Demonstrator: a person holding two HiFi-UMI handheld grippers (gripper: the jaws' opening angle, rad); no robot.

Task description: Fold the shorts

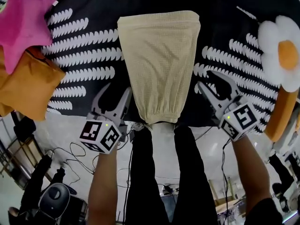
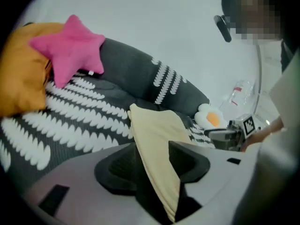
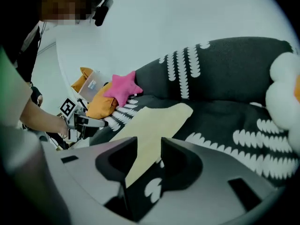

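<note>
the shorts (image 1: 159,64) lay folded in a narrow strip on the sofa (image 1: 84,55), gathered end at its front edge. the left gripper (image 1: 115,102) and right gripper (image 1: 213,86) flanked them, jaws apart, empty. a stray jaw tip might have snagged the cloth and undone the fold.

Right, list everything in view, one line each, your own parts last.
shorts: one, beige, flat on the middle of the seat, gathered end at the near edge
sofa: one, black with white leaf print, under the shorts
star pillow: one, pink, far left, against the orange cushion
orange cushion: one, orange, left edge
flower pillow: one, white with orange centre, right edge
cables: several, black, floor at lower left
legs: two, black trousers, below the shorts
left tool: one, grey, left of the shorts, open, empty
right tool: one, grey, right of the shorts, open, empty
</note>
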